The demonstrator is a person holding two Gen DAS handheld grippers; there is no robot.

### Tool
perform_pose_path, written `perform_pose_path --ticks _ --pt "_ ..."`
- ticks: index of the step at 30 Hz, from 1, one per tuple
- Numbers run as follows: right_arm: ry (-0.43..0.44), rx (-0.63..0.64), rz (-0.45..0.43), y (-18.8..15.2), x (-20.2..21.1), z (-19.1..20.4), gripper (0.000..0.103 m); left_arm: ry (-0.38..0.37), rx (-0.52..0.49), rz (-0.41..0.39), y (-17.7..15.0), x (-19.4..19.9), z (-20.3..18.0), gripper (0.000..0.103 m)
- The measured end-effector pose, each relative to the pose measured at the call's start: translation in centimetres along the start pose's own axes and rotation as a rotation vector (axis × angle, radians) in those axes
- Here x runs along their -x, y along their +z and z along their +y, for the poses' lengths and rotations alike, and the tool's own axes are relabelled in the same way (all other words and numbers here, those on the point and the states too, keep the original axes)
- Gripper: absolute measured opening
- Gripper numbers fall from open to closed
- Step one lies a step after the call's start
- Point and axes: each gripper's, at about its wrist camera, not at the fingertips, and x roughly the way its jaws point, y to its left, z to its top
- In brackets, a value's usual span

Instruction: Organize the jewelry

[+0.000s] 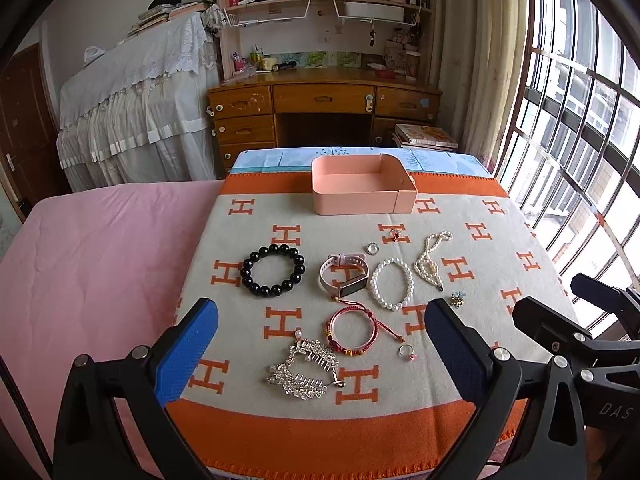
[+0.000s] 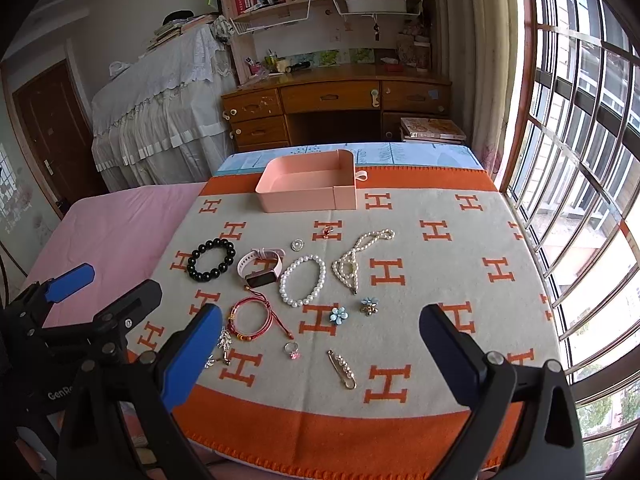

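A pink tray (image 1: 362,198) (image 2: 306,200) stands empty at the far side of the orange-and-cream blanket (image 1: 480,264). Jewelry lies spread in front of it: a black bead bracelet (image 1: 273,270) (image 2: 211,260), a pink watch (image 1: 344,276) (image 2: 260,266), a pearl bracelet (image 1: 392,284) (image 2: 303,280), a pearl necklace (image 1: 432,260) (image 2: 360,256), a red cord bracelet (image 1: 352,330) (image 2: 250,318), a silver hair comb (image 1: 306,368), rings, flower brooches (image 2: 339,314) and a gold pin (image 2: 343,368). My left gripper (image 1: 320,344) hangs open above the comb. My right gripper (image 2: 320,344) is open above the near items.
A pink bedsheet (image 1: 100,260) lies left of the blanket. Beyond the bed stand a wooden desk (image 1: 324,100) with bookshelves and a lace-covered piece of furniture (image 1: 136,112). Barred windows (image 1: 580,120) run along the right. The right gripper's body (image 1: 580,344) shows at the left view's right edge.
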Motion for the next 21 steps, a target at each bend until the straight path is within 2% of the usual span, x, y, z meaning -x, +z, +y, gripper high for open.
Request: perform_pose_path --ticks 21 --pt "0.007 -0.003 0.000 -0.03 0.16 -0.01 0.100 -0.006 0.004 0.006 -0.37 -0.31 0.39 0.102"
